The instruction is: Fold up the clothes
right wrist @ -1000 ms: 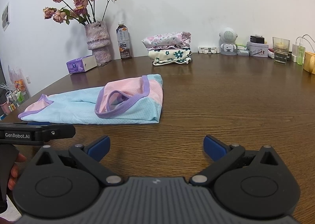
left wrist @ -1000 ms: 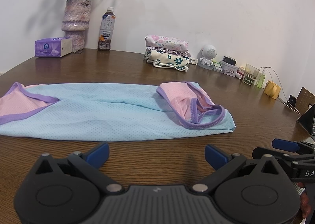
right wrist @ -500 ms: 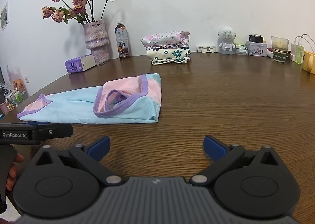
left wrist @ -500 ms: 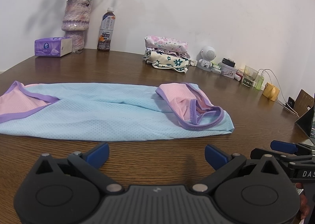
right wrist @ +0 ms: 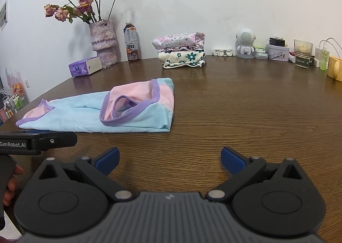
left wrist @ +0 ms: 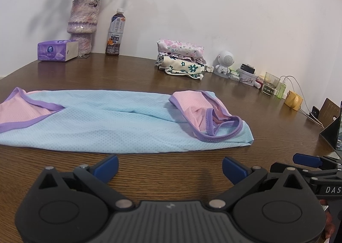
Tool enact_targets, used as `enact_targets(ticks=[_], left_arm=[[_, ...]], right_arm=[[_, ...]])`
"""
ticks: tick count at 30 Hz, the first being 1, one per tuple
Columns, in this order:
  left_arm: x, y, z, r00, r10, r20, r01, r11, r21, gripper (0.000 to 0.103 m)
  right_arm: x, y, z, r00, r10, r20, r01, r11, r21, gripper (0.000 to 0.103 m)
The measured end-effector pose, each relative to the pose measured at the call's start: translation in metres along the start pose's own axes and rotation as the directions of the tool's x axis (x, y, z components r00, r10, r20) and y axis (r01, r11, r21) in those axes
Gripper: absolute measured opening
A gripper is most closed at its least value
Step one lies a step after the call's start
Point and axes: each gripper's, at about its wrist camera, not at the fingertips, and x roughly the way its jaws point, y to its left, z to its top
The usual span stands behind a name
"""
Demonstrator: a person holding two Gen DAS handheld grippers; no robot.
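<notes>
Garment [left wrist: 111,123], light blue mesh with pink panels and purple binding, is lying folded into a long band on the brown wooden table [right wrist: 245,114], just beyond my fingertips; its left end is running out of the left wrist view. I am holding my left gripper [left wrist: 170,165] with its fingers spread wide and empty over bare wood, and my right gripper [right wrist: 170,158] is likewise gaping, gripping nothing. A white wall is closing off the room behind the table. Against it, a stack of folded floral clothes [right wrist: 181,49] is sitting beside a vase [right wrist: 103,43] of dried roses, whose blooms are being cropped in the left view. A purple tissue pack [left wrist: 57,50] and a tea bottle [left wrist: 115,33] reading "OOLONG" are standing nearby. The lettering "GenRobot.AI" is showing on my left tool; "DAS", cut short, on my right.
</notes>
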Motion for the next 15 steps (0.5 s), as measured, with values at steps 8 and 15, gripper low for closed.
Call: enact_targets(ticks=[8,15], left_arm=[[0.0003,-0.0004,0.0001,1.000,0.000,-0.001,0.000,1.000,0.003,0.103],[0.0002,0.0002,0.0000,1.000,-0.003,0.001,0.003,1.000,0.000,0.103]], right_arm=[[-0.0003,-0.0008,-0.0006,1.000,-0.004,0.002,0.004,1.000,0.005,0.103],[-0.0004,-0.0007,-0.0004,1.000,-0.003,0.002,0.003,1.000,0.006,0.103]])
